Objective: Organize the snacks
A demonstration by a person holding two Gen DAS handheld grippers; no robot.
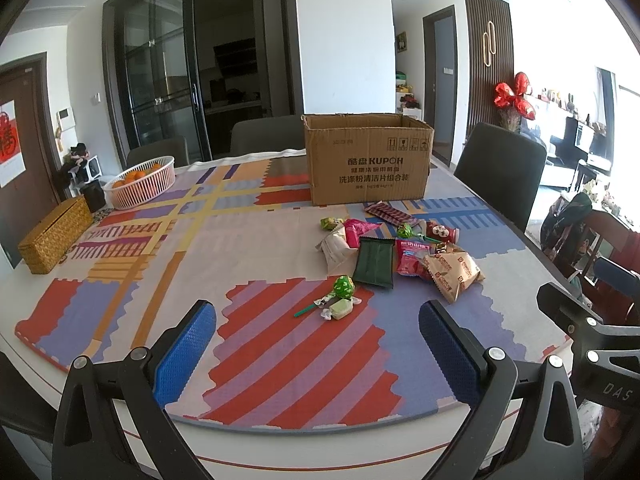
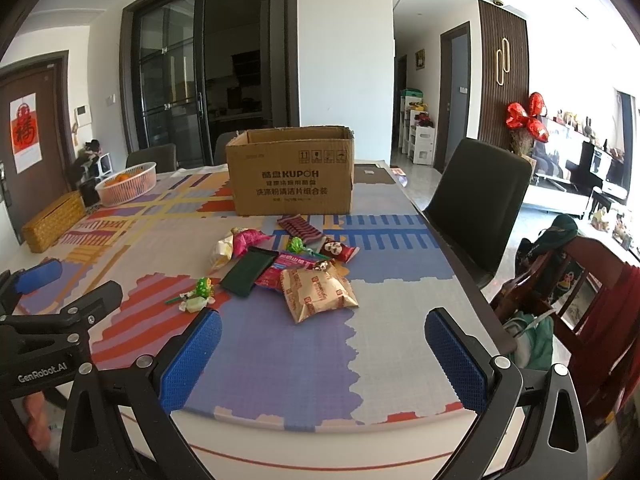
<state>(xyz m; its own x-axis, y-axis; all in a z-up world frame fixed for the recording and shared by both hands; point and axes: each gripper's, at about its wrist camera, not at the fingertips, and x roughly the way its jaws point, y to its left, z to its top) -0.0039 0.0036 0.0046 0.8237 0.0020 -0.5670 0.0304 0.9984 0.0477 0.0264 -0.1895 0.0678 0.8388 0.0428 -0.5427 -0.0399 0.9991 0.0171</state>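
Hand-held grippers [image 1: 318,332] [image 2: 324,338] apparently level, agape.

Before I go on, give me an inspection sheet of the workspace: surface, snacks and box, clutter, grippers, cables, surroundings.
Surface: table under a colourful patterned mat.
Job's things: open cardboard box at the far side; snack pile in front of it; green lollipop and wrapped candy lying apart, nearer the left hand-held gripper.
Clutter: basket of oranges and woven box at the far left.
Grippers: left hand-held gripper and right hand-held gripper both open, holding nothing, above the near edge.
Cables: nothing seen.
Surroundings: dark chairs around the table; red wooden chair at right.
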